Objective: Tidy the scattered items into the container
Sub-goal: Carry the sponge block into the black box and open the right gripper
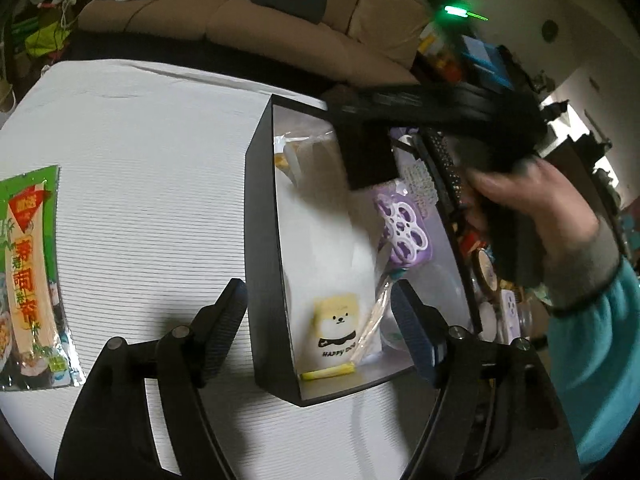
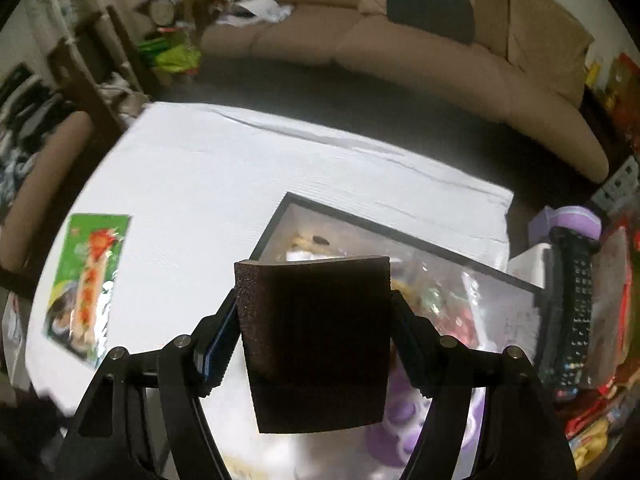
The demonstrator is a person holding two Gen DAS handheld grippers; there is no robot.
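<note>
Right wrist view shows my right claw (image 2: pixel 316 340) pinching a dark sponge block (image 2: pixel 316 340) between its pads, held above the black-walled container (image 2: pixel 400 232) on the white table (image 2: pixel 192 184). My left claw (image 1: pixel 320 332) is spread with nothing between its fingers, straddling the container's near wall, over a white "Happy Dog" pouch (image 1: pixel 336 280) and a purple ringed toy (image 1: pixel 402 232) lying inside. A green sushi-mat packet (image 1: pixel 32 280) lies flat on the table, well apart to the left.
</note>
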